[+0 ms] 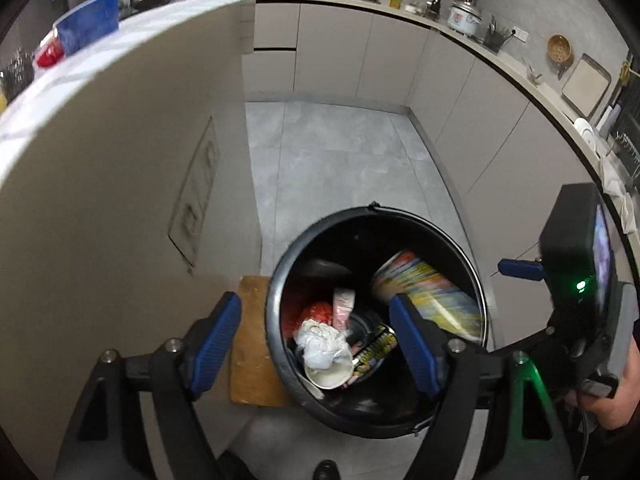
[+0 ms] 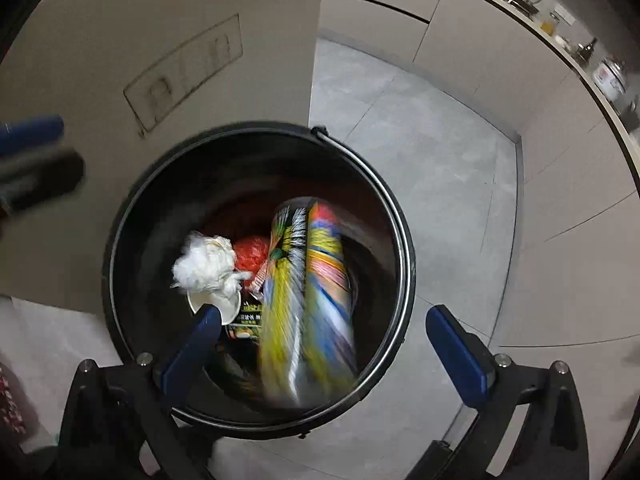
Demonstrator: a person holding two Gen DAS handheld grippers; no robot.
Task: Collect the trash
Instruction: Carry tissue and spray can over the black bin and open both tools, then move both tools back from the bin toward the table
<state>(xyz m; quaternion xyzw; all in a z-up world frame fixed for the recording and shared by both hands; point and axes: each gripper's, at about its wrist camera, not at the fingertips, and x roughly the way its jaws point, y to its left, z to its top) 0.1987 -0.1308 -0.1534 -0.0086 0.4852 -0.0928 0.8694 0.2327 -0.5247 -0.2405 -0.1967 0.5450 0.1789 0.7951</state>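
Observation:
A black round bin (image 1: 273, 308) (image 2: 404, 264) stands on the floor below both grippers. Inside lie a white paper wad (image 1: 320, 340) (image 2: 208, 260) in a paper cup (image 1: 332, 376), a red bag (image 1: 316, 312) (image 2: 252, 254), a pink wrapper (image 1: 343, 306) and a dark packet with yellow print (image 1: 376, 350) (image 2: 250, 316). A colourful round container (image 1: 424, 288) (image 2: 312, 300), smeared by blur, is inside the bin on its right side, and no pad touches it. My left gripper (image 1: 316, 340) is open over the bin's near rim. My right gripper (image 2: 324, 344) is wide open above the bin.
A beige cabinet side panel (image 1: 120, 160) (image 2: 160, 40) rises just left of the bin. A wooden board (image 1: 252, 340) lies by the bin's left foot. Grey floor tiles (image 1: 340, 160) stretch beyond to beige cabinets under a counter (image 1: 460, 32) with pots and a rice cooker. A person's hand (image 1: 616, 400) holds the right gripper's handle.

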